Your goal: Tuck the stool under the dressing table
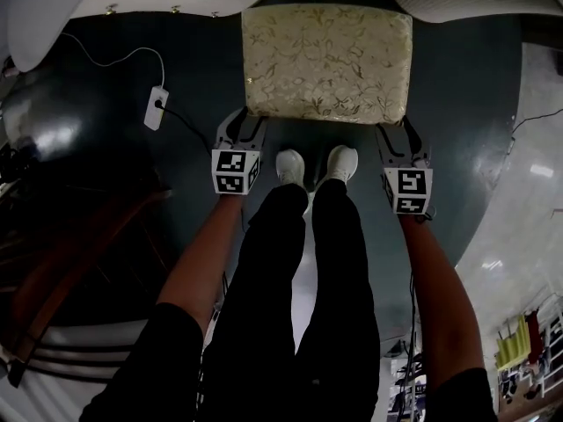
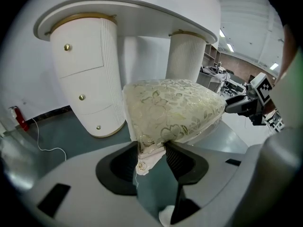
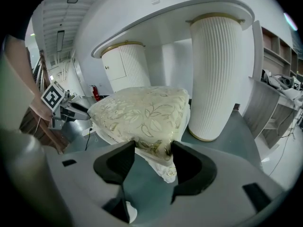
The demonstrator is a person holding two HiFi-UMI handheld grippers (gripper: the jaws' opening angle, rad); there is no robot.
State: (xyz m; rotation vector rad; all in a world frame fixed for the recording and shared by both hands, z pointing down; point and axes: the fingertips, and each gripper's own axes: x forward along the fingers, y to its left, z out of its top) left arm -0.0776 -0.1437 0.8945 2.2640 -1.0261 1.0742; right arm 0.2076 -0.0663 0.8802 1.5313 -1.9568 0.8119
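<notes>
The white dressing table (image 2: 128,13) stands on two ribbed pedestals. The floral-cushioned stool (image 1: 325,64) sits just before the gap between them. On its side away from the table, the left gripper (image 2: 151,157) clamps one cushion corner and the right gripper (image 3: 152,160) clamps the other.

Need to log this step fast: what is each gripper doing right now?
Left gripper: closed on a near corner of the stool cushion.
Right gripper: closed on the cushion's other near corner.
</notes>
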